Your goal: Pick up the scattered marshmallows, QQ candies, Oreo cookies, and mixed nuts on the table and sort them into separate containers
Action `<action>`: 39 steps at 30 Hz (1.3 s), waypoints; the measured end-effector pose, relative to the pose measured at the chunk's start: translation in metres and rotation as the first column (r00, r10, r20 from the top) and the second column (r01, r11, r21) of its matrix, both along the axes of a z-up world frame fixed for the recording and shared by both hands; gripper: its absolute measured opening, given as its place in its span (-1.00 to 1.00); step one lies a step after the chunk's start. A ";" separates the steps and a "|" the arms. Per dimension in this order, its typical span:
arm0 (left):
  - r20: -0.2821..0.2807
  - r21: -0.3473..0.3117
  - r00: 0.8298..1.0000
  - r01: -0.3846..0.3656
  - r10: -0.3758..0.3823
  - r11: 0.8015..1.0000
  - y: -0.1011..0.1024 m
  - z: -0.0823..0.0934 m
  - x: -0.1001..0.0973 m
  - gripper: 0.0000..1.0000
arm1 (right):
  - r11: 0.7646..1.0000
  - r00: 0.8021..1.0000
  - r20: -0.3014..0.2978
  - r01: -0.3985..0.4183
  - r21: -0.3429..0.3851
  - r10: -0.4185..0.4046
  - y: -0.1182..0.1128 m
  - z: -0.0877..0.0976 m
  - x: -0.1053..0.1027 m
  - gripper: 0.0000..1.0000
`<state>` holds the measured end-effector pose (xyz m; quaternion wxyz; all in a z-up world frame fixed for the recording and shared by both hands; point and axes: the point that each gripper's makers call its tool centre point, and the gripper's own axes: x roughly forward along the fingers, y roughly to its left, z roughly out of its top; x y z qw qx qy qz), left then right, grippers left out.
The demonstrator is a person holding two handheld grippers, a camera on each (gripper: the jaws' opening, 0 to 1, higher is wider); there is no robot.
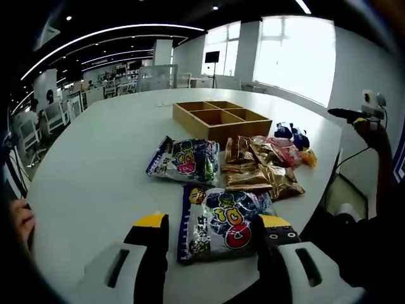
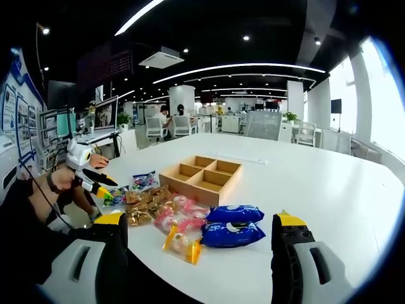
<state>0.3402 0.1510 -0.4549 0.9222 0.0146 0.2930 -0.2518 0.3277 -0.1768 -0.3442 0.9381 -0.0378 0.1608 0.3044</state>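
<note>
Task status: not started as far as I can judge, since the wooden divided tray sits with all four compartments bare and every packet lies on the white table outside it. Left gripper: jaws spread apart, nothing between them, hovering just short of the nearest QQ candy bag, which is the closest item to that gripper and farthest from the tray. Next toward the tray: a second QQ candy bag and, beside it, a heap of gold nut packets, then a pinkish marshmallow packet just in front of the tray's near wall. Blue Oreo packs and a small yellow packet lie off the tray's right end, near the table edge. Right gripper: jaws also released and empty, pointed at the same pile from the opposite side; there the blue Oreo packs and the yellow packet come first, tray behind them. Left to do: everything, four snack types into four cells. In the way: nut packets overlap each other and touch the marshmallow packet, so I expect single picks there to drag neighbours. Further out: office desks and chairs, seated people, bright windows; none near the tray.
</note>
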 end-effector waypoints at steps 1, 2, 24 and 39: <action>-0.004 0.000 1.000 0.002 -0.002 1.000 0.000 -0.001 0.000 0.15 | 1.000 1.000 0.000 0.000 -0.001 0.000 0.000 0.000 0.000 0.80; -0.008 0.001 1.000 0.002 -0.002 1.000 0.000 -0.002 0.000 0.14 | 1.000 1.000 0.000 -0.001 -0.003 0.001 0.000 0.000 0.000 0.80; -0.032 -0.005 0.999 0.034 -0.034 0.999 -0.009 -0.005 -0.009 -0.36 | 1.000 1.000 0.005 0.005 0.003 -0.005 -0.003 0.001 -0.002 0.80; 0.023 -0.051 0.999 0.036 -0.034 0.998 -0.011 0.008 -0.008 -0.84 | 1.000 1.000 0.004 0.001 0.000 -0.001 -0.001 0.000 -0.003 0.80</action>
